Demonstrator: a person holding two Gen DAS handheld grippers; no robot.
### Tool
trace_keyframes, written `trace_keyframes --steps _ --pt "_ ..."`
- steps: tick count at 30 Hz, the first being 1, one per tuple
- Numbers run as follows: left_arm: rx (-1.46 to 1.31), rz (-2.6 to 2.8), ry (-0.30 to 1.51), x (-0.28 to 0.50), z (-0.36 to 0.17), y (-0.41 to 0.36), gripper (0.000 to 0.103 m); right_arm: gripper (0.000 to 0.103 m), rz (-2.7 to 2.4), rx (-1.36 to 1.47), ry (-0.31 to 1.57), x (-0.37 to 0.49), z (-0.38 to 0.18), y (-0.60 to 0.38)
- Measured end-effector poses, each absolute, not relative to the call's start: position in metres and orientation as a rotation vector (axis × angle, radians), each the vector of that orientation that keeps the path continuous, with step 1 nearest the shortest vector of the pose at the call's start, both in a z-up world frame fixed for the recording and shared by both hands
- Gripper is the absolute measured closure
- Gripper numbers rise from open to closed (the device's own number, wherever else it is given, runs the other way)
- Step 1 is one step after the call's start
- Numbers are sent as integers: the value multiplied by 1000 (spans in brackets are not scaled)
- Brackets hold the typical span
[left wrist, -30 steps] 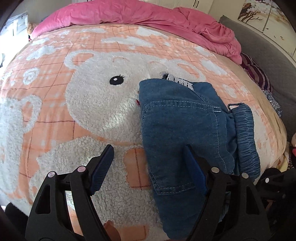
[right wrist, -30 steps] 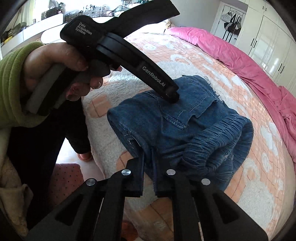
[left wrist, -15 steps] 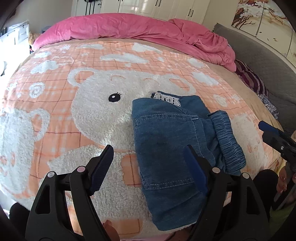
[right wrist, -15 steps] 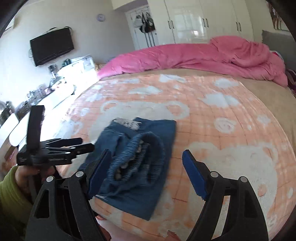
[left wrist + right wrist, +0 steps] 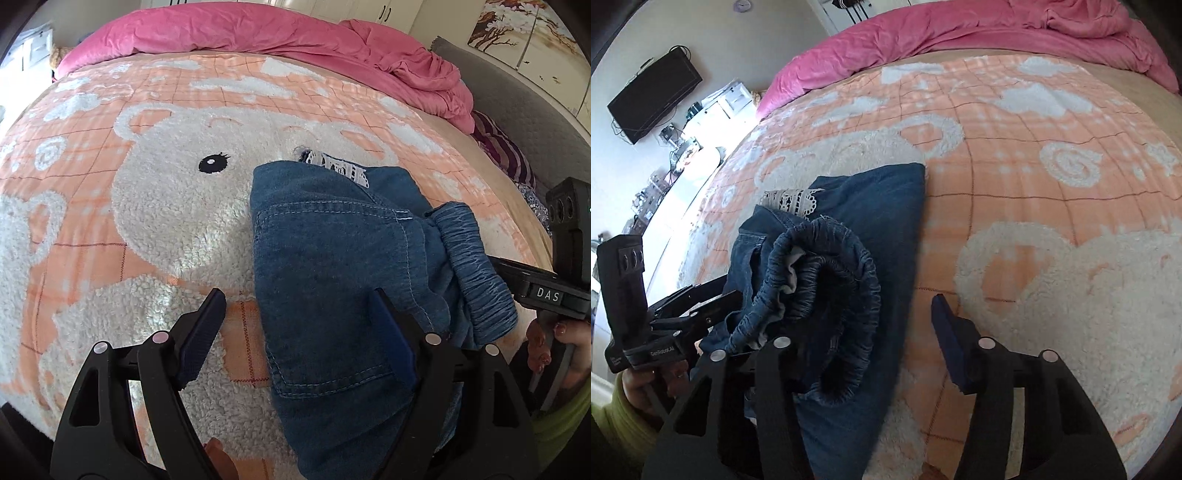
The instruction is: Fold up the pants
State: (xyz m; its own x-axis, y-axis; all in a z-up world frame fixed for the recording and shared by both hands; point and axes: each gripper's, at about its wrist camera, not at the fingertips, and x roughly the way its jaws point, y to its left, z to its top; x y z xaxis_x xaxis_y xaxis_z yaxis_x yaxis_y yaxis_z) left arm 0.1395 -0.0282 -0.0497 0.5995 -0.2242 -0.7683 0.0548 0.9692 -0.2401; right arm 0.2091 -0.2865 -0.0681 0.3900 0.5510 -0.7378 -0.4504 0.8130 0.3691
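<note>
Folded blue denim pants (image 5: pixel 332 258) lie on the peach bear blanket (image 5: pixel 147 221), with a white lace hem (image 5: pixel 340 168) at the far end and the elastic waistband (image 5: pixel 476 266) bunched on the right. My left gripper (image 5: pixel 295 332) is open, its right finger over the near pants edge. In the right wrist view the pants (image 5: pixel 871 236) lie left of centre and the waistband (image 5: pixel 827 284) gapes open. My right gripper (image 5: pixel 857 339) is open, its left finger by the waistband, the right finger (image 5: pixel 951 339) over bare blanket.
A pink duvet (image 5: pixel 295 33) is heaped along the far side of the bed. A grey headboard (image 5: pixel 517 103) and a striped cushion (image 5: pixel 502 151) are at the right. A TV (image 5: pixel 653 96) and cluttered desk (image 5: pixel 683 147) stand left of the bed.
My right gripper let go of the pants, opened and pulled back to the waistband side. The left gripper stayed open near the pants' near edge.
</note>
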Motion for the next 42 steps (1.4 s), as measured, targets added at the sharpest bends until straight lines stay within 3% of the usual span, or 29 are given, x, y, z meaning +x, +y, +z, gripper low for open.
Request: trace_keyframes --steps 7,9,13,18,21,28,42 --pt "-208 -160 902 144 -53 -30 33 56 671 149 969 214 -79 -279" --pt "-234 -166 901 145 -53 -30 42 68 689 156 957 210 -78 -277" --pt "-273 -190 902 145 -52 -32 55 75 677 155 927 207 -75 -275" --pt "-282 -198 876 139 -47 -40 81 80 670 122 863 195 -68 -271" --pt "-280 -203 863 135 -40 -43 88 82 667 101 841 190 -64 -269" --pt "-290 -238 823 126 -20 -43 92 87 682 60 765 174 -41 -259" --pt "-300 -221 738 146 17 -22 92 89 686 31 680 202 1 -224"
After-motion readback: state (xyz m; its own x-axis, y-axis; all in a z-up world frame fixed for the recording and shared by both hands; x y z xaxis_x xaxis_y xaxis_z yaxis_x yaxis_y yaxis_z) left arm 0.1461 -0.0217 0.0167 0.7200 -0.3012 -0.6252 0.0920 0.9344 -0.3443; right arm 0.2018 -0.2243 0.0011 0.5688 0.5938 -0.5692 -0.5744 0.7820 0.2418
